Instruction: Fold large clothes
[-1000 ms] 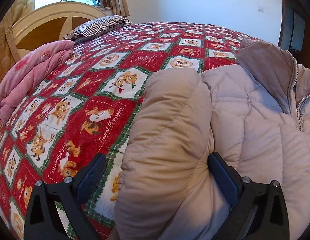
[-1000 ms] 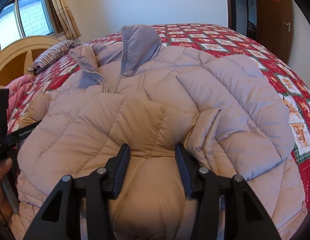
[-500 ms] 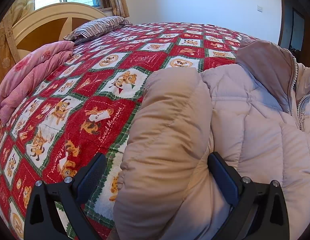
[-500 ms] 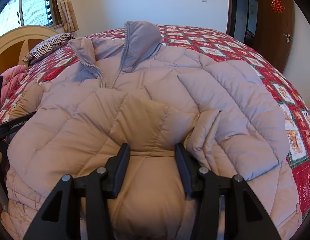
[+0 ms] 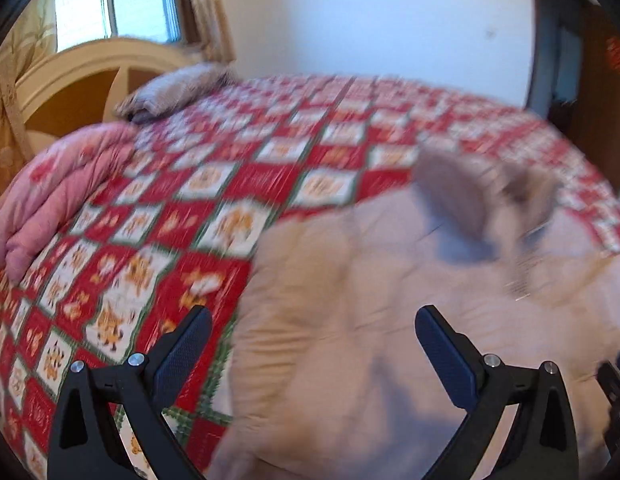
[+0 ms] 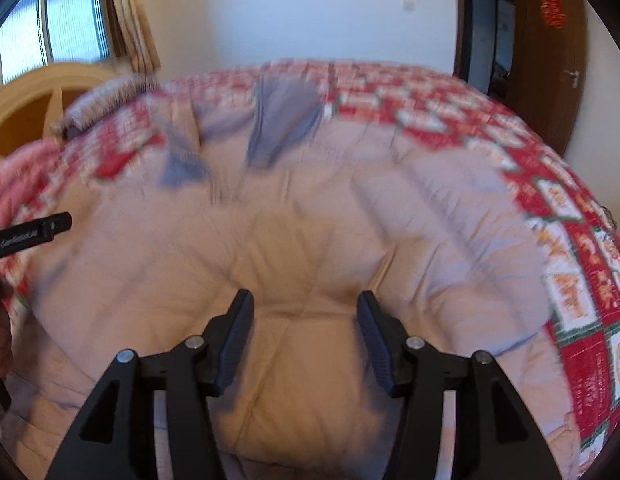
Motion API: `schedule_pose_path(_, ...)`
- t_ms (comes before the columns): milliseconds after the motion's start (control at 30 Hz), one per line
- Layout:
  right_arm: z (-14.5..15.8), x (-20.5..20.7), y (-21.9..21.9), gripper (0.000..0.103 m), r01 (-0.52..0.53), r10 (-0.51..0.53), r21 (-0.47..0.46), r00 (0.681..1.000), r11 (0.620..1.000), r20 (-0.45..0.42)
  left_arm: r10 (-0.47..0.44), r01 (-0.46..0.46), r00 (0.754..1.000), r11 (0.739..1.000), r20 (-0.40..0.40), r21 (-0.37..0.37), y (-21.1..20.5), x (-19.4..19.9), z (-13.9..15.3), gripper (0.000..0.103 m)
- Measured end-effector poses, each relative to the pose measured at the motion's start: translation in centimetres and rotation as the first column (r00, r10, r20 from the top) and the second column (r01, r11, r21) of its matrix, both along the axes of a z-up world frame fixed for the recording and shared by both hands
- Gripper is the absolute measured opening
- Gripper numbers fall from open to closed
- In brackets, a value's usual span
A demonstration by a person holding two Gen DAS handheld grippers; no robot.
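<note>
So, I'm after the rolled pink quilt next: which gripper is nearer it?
Left. The left gripper is beside the jacket's quilt-side edge; the right gripper is mid-jacket, farther from the pink quilt.

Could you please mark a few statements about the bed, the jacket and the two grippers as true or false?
1. The puffer jacket lies on a red patterned quilt. True.
2. The right gripper is clamped shut with nothing between its fingers. False: its jaws stand apart over the jacket.
3. A pink folded blanket lies near the headboard. True.
4. The left gripper is over bare quilt only. False: the jacket's edge lies between its fingers.
</note>
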State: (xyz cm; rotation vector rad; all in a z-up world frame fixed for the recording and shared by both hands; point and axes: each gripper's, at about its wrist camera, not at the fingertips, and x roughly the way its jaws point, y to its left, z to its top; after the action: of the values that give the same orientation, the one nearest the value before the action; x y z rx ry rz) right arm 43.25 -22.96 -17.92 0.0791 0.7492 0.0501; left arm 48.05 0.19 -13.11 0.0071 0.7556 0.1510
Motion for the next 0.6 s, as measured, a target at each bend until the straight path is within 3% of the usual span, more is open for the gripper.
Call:
schedule_pose_path(100,1.7,0.2,-0.5,0.057,0.024,-0.023,-0.006,0.998,1.0,0.063,-0.077,0.076,0.997,0.996,0.003,0.056,-3.5,0.2,-0.2,0.102)
schedule_pose_path(167,1.6,1.3,-0.5,0.053,0.022,-0.021,-0.021,0.999,1.0,0.046,-0.085,0.088,0.996,0.99,-0.032,0.112,-5.3,0.7,-1.9,0.102)
schedule_pose_path(267,0.2,2.7,-0.6,0.045,0.015,-0.015,-0.049,1.0,0.999,-0.002,-0.078,0.092,0.992,0.986,-0.102,0.141,-6.4,1.6,-5.4,0.102)
schedule_pose_path(433,-2.9,3.0,-1.2,0.041,-0.011,0.008,-0.059,0.999,0.998,-0.047,-0.082,0.087,0.993,0.994,-0.083,0.061,-5.6,1.7,-7.3,0.102)
schedule_pose_path(600,-3.3,2.9,-0.9,0.041,-0.018,0.013,-0.079,0.998,0.997,-0.057,-0.074,0.08,0.994,0.994,-0.079,0.077,-6.0,1.8,-7.9,0.102)
